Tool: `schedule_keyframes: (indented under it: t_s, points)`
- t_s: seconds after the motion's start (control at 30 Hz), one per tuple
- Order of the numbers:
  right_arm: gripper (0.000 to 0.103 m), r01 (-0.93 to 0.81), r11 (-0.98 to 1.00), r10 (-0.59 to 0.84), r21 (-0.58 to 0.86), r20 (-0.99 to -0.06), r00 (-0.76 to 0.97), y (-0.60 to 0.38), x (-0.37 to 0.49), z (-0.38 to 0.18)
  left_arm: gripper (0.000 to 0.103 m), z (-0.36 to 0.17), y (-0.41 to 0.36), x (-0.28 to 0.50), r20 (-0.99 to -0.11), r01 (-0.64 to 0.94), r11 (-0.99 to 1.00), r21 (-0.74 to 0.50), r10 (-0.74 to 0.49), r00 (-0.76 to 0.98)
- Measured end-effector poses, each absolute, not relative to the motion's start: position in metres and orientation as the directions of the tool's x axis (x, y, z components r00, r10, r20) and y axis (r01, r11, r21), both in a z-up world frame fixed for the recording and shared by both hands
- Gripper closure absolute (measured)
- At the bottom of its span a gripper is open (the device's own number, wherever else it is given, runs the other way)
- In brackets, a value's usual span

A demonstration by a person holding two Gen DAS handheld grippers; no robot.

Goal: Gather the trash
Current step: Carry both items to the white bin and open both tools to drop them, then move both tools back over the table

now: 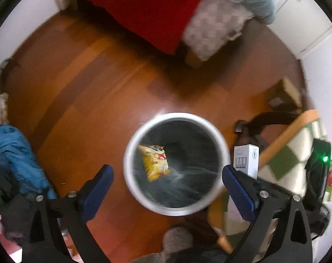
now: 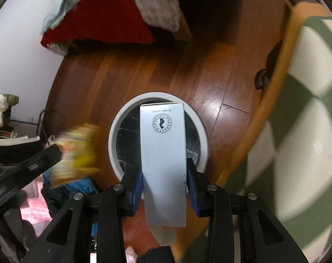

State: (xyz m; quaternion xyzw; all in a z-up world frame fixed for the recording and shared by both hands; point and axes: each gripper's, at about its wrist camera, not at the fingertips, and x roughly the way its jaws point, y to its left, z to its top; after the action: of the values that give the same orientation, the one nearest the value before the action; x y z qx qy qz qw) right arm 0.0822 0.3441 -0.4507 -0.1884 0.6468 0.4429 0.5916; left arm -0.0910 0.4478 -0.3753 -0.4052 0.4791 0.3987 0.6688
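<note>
A round white-rimmed trash bin with a black liner stands on the wooden floor. My left gripper is open above it. A yellow snack bag shows over the bin's mouth, apart from both fingers; in the right wrist view the bag is a yellow blur beside the left gripper's finger. My right gripper is shut on a tall white carton and holds it above the bin. The carton also shows in the left wrist view.
A bed with a red cover and grey blanket stands at the back. A table with a green-and-white checked cloth is on the right. A blue jacket lies left. A cardboard box sits by the wall.
</note>
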Motion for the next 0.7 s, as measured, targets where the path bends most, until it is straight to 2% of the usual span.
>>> schedule_keyframes:
  t_s: [0.07, 0.1, 0.13, 0.23, 0.3, 0.43, 0.7]
  points:
    - [0.060, -0.771, 0.533, 0.249, 0.347, -0.936, -0.250, 0.362, 0.080, -0.469, 0.002, -0.375, 0.449, -0.101, -0.965, -0.933, 0.346, -0.099, 0.195, 0.175]
    - [0.047, -0.776, 0.531, 0.230, 0.341, -0.939, -0.255, 0.369, 0.078, -0.477, 0.002, -0.376, 0.448, -0.107, -0.964, -0.938, 0.339, -0.069, 0.219, 0.150]
    - [0.029, -0.780, 0.528, 0.219, 0.335, -0.941, -0.256, 0.373, 0.079, -0.482, 0.002, -0.376, 0.444, -0.110, -0.963, -0.944, 0.329, -0.030, 0.243, 0.115]
    - [0.005, -0.799, 0.519, 0.181, 0.303, -0.953, -0.243, 0.377, 0.073, -0.490, 0.002, -0.377, 0.442, -0.129, -0.960, -0.950, 0.310, 0.035, 0.275, 0.054]
    - [0.001, -0.828, 0.506, 0.146, 0.243, -0.970, -0.196, 0.380, 0.068, -0.491, 0.002, -0.376, 0.439, -0.134, -0.957, -0.952, 0.303, 0.049, 0.286, 0.042]
    - [0.001, -0.873, 0.473, 0.072, 0.120, -0.993, -0.097, 0.381, 0.059, -0.488, 0.002, -0.367, 0.428, -0.141, -0.951, -0.949, 0.308, 0.066, 0.308, 0.034]
    - [0.001, -0.895, 0.436, 0.096, 0.089, -0.994, -0.052, 0.346, 0.042, -0.448, 0.002, -0.339, 0.409, -0.149, -0.941, -0.951, 0.308, 0.037, 0.332, 0.071]
